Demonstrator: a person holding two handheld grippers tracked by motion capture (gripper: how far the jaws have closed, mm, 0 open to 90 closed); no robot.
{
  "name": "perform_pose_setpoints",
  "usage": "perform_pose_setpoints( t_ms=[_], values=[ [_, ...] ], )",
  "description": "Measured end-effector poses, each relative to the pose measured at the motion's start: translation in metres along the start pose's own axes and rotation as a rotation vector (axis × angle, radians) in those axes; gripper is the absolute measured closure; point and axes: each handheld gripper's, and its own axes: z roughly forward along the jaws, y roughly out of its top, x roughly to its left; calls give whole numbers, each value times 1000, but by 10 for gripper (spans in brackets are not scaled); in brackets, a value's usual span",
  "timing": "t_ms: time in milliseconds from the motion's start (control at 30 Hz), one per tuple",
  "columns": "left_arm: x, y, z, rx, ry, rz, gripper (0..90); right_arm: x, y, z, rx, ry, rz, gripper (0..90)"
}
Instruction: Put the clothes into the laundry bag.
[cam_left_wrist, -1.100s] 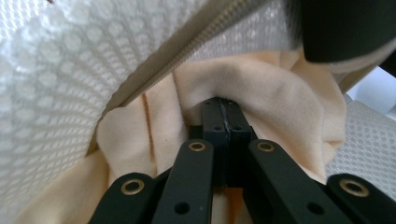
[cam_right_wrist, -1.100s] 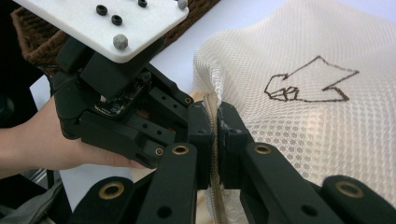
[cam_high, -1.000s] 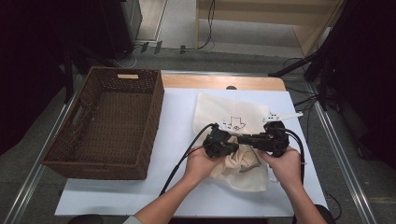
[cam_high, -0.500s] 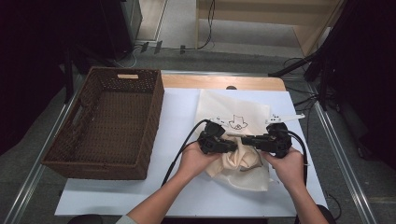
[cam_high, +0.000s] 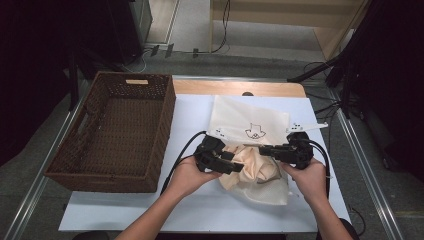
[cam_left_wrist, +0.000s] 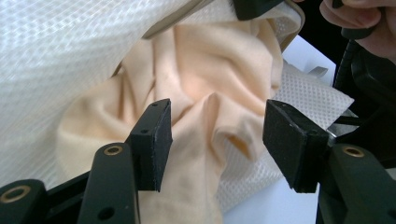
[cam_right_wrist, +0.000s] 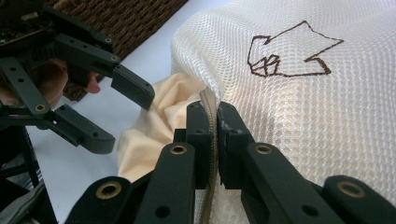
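This looks like a lab or recording studio set up for handling trials, not a home. The counter (cam_high: 150, 210) is a white sheet laid over a wooden top, framed by bare aluminium rails (cam_high: 365, 170) on both sides. Beyond it lies a plain grey floor (cam_high: 250, 45) crossed by loose black cables (cam_high: 220, 30), with dark equipment stands (cam_high: 345, 70) and black drapes closing off both sides. A pale wooden cabinet (cam_high: 280, 10) stands at the back. The props are few and staged: a brown wicker basket (cam_high: 120, 165) and a white mesh laundry bag (cam_high: 240, 117) with peach cloth (cam_high: 247, 162), worked by a person with cabled hand-held grippers.
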Motion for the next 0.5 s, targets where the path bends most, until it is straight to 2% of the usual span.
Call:
perform_pose_setpoints(
  t_ms=[333,500],
  values=[
    [2,-24,-14,-36,4,1,349,-2,1,0,-12,-6,13,854],
    [6,-39,-21,-27,20,-15,432,-2,2,1,-14,-1,11,845]
  ],
)
